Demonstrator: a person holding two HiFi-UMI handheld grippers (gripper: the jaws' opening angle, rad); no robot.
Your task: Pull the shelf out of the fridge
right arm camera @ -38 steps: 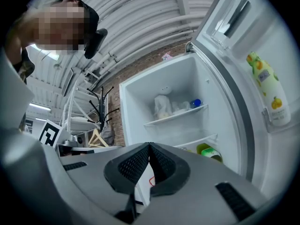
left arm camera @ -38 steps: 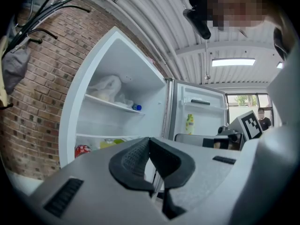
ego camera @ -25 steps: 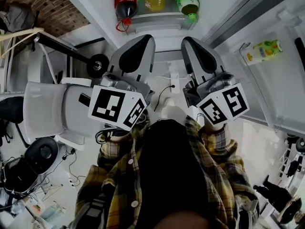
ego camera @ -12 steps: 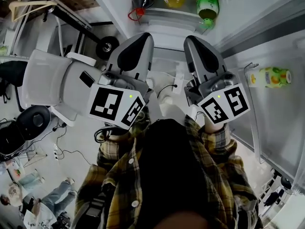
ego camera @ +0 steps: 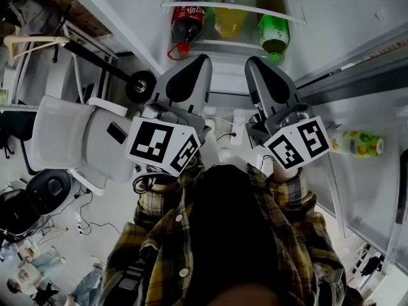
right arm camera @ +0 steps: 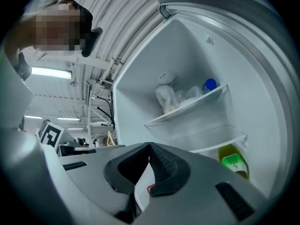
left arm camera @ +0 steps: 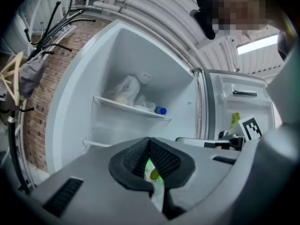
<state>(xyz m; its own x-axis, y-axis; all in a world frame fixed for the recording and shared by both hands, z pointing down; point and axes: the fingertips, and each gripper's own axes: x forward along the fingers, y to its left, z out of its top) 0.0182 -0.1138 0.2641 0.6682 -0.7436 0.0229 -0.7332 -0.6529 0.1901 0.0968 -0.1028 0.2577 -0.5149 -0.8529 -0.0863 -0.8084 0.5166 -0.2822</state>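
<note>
The fridge stands open at the top of the head view. A clear glass shelf [ego camera: 231, 8] spans it, with a red cola bottle [ego camera: 186, 24], a yellow bottle [ego camera: 228, 21] and a green bottle [ego camera: 273, 38] under it. My left gripper [ego camera: 203, 58] and right gripper [ego camera: 250, 62] are side by side just in front of the fridge, both shut and holding nothing. In the left gripper view, the gripper [left arm camera: 150, 140] points at two shelves, the upper shelf [left arm camera: 131, 108] bearing a plastic bag. In the right gripper view, the gripper [right arm camera: 149, 146] faces the lower shelf [right arm camera: 220, 142] above the green bottle [right arm camera: 233, 163].
The fridge door [ego camera: 382, 107] hangs open on the right with a yellow-green bottle [ego camera: 360, 143] in its rack. A white chair [ego camera: 70, 139] and a black wheel [ego camera: 140, 85] are on the left. Cables and clutter lie on the floor at lower left.
The view has tilted up, so more of the fridge's inside and the glass shelf show. Both grippers stay shut and side by side, now nearer the fridge opening.
</note>
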